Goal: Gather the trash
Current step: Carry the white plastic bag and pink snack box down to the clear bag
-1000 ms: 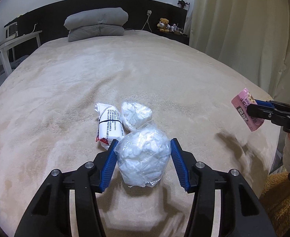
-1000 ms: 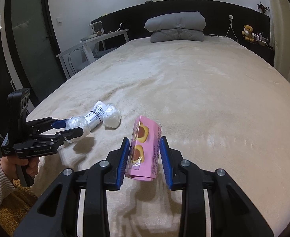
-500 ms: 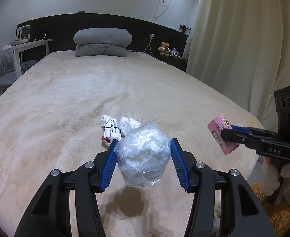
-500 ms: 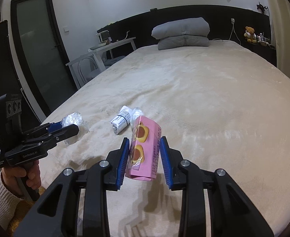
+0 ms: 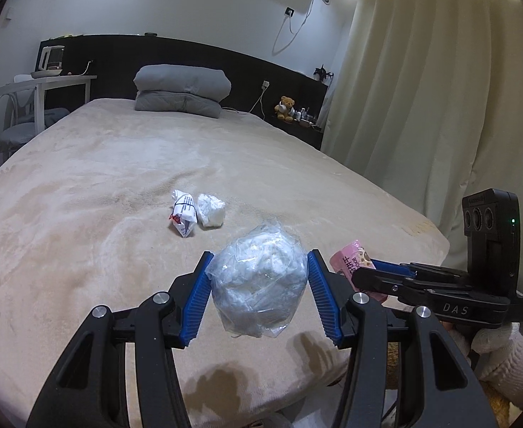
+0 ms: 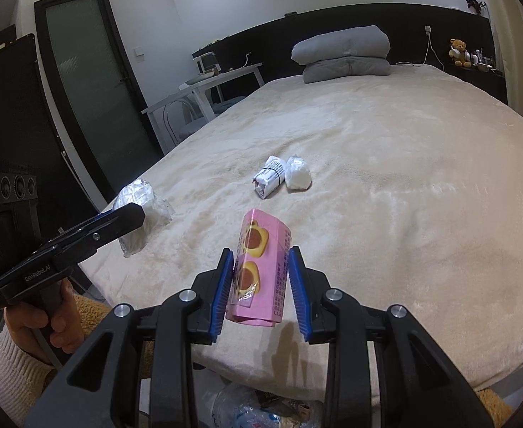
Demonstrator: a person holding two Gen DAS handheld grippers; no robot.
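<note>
My left gripper [image 5: 259, 281] is shut on a clear plastic bag of white crumpled tissue [image 5: 258, 285], held above the near edge of the bed; it shows at the left of the right wrist view as the bag [image 6: 138, 207]. My right gripper [image 6: 259, 285] is shut on a pink snack wrapper [image 6: 259, 271], seen as the wrapper [image 5: 350, 264] beside the left gripper. On the bed lie a white printed packet [image 5: 183, 212] and a white tissue wad [image 5: 210, 210], side by side, also seen as the packet [image 6: 270, 176] and the wad [image 6: 298, 174].
The beige bed [image 5: 118, 178] has grey folded pillows [image 5: 181, 91] at its head. Cream curtains [image 5: 440, 89] hang at the right. A white desk and chair [image 6: 197, 100] stand left, by a dark door [image 6: 86, 82]. Below the bed's edge lies a clear bag of trash [image 6: 261, 410].
Both grippers have drawn back from the middle of the bed toward its near edge, each carrying its piece. The packet and wad now lie farther off. The two grippers have come closer together.
</note>
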